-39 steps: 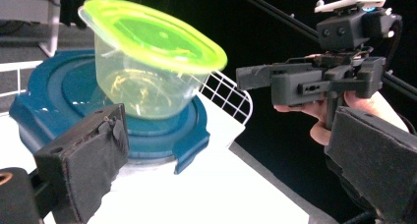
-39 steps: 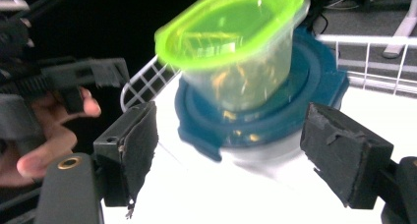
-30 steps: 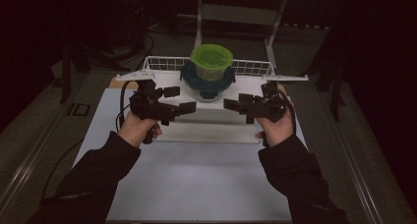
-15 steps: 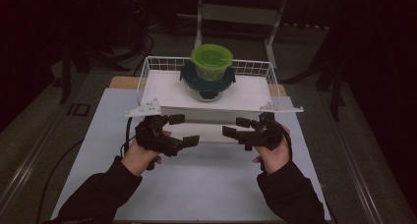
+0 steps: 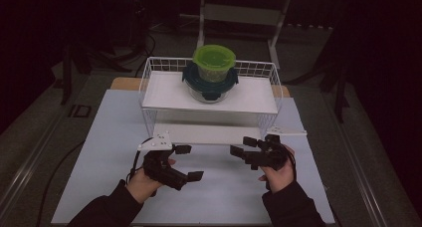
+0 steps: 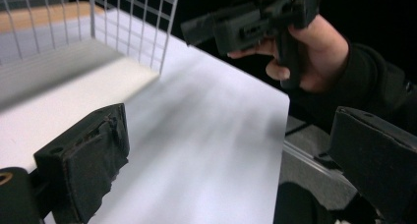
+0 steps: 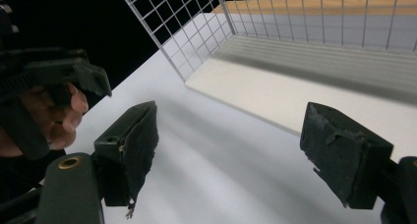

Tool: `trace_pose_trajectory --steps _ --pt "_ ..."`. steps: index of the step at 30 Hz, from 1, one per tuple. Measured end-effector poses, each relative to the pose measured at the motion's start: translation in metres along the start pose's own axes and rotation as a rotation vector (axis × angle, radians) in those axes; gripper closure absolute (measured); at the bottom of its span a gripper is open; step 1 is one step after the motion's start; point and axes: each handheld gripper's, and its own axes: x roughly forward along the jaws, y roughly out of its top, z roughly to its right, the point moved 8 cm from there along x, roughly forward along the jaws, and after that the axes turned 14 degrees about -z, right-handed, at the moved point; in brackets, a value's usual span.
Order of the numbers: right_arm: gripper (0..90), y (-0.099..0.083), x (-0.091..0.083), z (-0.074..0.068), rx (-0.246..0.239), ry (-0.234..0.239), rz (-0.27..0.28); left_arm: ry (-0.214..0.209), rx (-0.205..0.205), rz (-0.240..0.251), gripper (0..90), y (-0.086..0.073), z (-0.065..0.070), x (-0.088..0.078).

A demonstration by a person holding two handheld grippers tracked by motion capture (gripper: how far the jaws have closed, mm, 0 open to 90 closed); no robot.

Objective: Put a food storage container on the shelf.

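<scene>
Looking down from the high view, the left gripper [image 5: 188,162] and the right gripper [image 5: 241,146] hang low over the white table [image 5: 99,137], just in front of the wire rack [image 5: 149,80]. Both stand wide open and hold nothing. On the rack's upper shelf [image 5: 164,92] sit two tubs, stacked: a green tub [image 5: 214,62] on top of a dark-lidded tub [image 5: 209,85]. They are well apart from both grippers, and neither is touched. The lower shelf [image 5: 199,133] looks bare from here. By my reading the work has barely begun: the hands are placed before the rack, and the reaching, gripping and lifting of the tubs are all left to do.

From the left gripper view, its own two jaws stand far apart with only table between them. The rack's corner [image 6: 133,27] and lower shelf [image 6: 59,86] lie ahead to the left; the right gripper [image 6: 231,25], held in a hand [image 6: 314,52], shows farther off.

From the right gripper view, the jaws again gape with nothing in them. The rack's mesh [image 7: 196,27] and lower shelf [image 7: 305,81] lie ahead, and the left gripper [image 7: 91,76] sits at the left edge.

Count: two grippers, two tubs, one rack with two shelves, one table.
</scene>
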Motion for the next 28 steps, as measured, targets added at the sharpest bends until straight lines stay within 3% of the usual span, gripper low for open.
trace_pose_trajectory --steps 7,16,22,28 --pt "21.7 -0.021 0.006 0.005 0.006 0.001 -0.018 -0.009 0.007 -0.015 1.8 -0.015 0.004 0.009" --pt "21.6 -0.05 0.017 0.002 -0.013 0.001 -0.058 -0.005 0.024 -0.018 1.8 -0.034 0.009 0.017" --pt "21.6 -0.06 0.023 0.005 -0.017 -0.028 -0.083 0.0 0.008 -0.022 1.8 -0.043 0.003 0.018" --pt "21.3 -0.064 0.029 0.009 -0.009 -0.02 -0.094 0.003 -0.004 -0.018 1.8 -0.049 -0.002 0.021"
